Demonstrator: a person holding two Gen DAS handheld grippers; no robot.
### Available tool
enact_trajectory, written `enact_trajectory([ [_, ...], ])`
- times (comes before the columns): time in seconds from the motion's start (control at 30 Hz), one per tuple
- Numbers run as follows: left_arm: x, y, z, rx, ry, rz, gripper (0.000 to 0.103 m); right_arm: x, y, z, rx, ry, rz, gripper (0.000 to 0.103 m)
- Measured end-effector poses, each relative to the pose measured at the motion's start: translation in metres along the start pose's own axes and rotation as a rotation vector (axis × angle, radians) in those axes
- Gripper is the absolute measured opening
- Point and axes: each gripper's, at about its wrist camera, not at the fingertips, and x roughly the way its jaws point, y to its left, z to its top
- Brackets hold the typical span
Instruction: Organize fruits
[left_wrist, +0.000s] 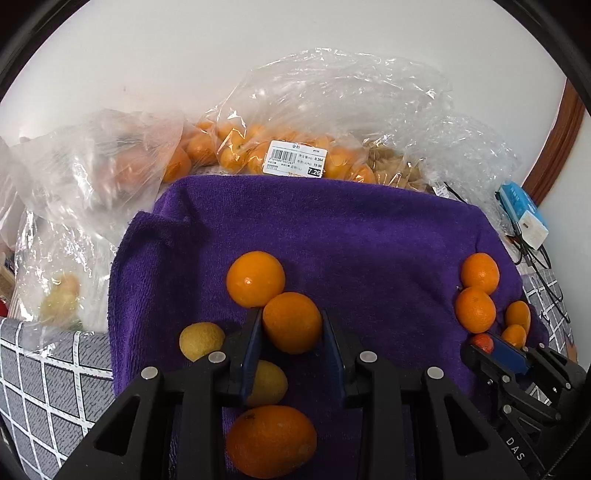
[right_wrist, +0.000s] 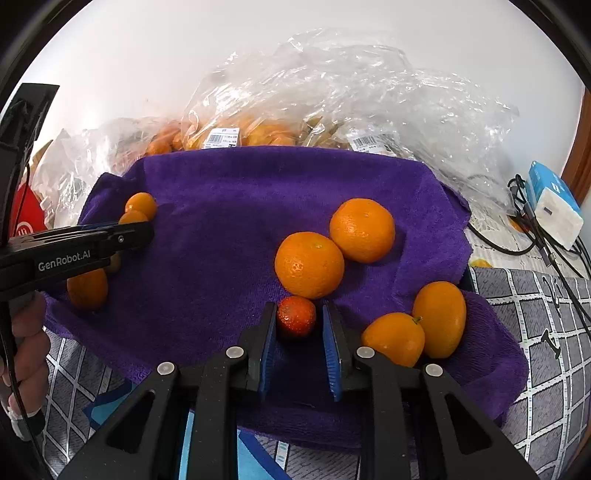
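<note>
I note: purple towel (right_wrist: 229, 192) on a grey checked cloth (left_wrist: 48, 373); blue-and-white box (right_wrist: 554, 203) with black cables (right_wrist: 532, 229) alongside.

Black hand-held gripper (left_wrist: 291, 347), blue pads, silver screws.

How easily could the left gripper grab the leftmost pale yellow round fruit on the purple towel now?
Probably not yet: the left gripper is shut on a round orange fruit, so its jaws are full. The pale yellow fruit lies uncovered beside it; nothing else blocks it.
</note>
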Motion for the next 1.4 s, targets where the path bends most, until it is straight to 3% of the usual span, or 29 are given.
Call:
enact_trajectory([
  [0.17, -0.009, 0.007, -0.001, -0.035, -0.007, -0.042, 0.044, 0.0, 0.0, 0.0, -0.002, 0.0, 0.028, 0.033],
  [0.3, -0.031, 0.009, -0.007, -0.044, -0.048, -0.019, 0.049, -0.001, 0.003, -0.001, -0.009, 0.0, 0.035, 0.039],
  [0.47, -0.059, 0.018, -0.027, -0.067, -0.077, 0.023, 0.054, -0.011, 0.007, 0.002, -0.015, 0.01, 0.071, 0.059],
  [0.73, -0.112, 0.03, -0.076, -0.081, -0.134, 0.118, 0.055, -0.075, 0.013, -0.001, -0.003, -0.066, 0.052, 0.065],
  [0.83, -0.131, 0.023, -0.089, -0.077, -0.16, 0.133, 0.056, -0.105, 0.013, -0.011, 0.002, -0.093, -0.004, 0.067],
  [1.0, -0.163, 0.004, -0.102, -0.057, -0.23, 0.123, 0.068, -0.153, 0.004, -0.03, 0.039, -0.131, -0.033, 0.074],
  [1.13, -0.19, -0.008, -0.114, -0.051, -0.261, 0.094, 0.076, -0.186, -0.004, -0.049, 0.067, -0.181, -0.075, 0.091],
  [1.4, -0.225, -0.03, -0.133, -0.021, -0.299, 0.114, 0.088, -0.227, -0.017, -0.077, 0.084, -0.235, -0.15, 0.102],
])
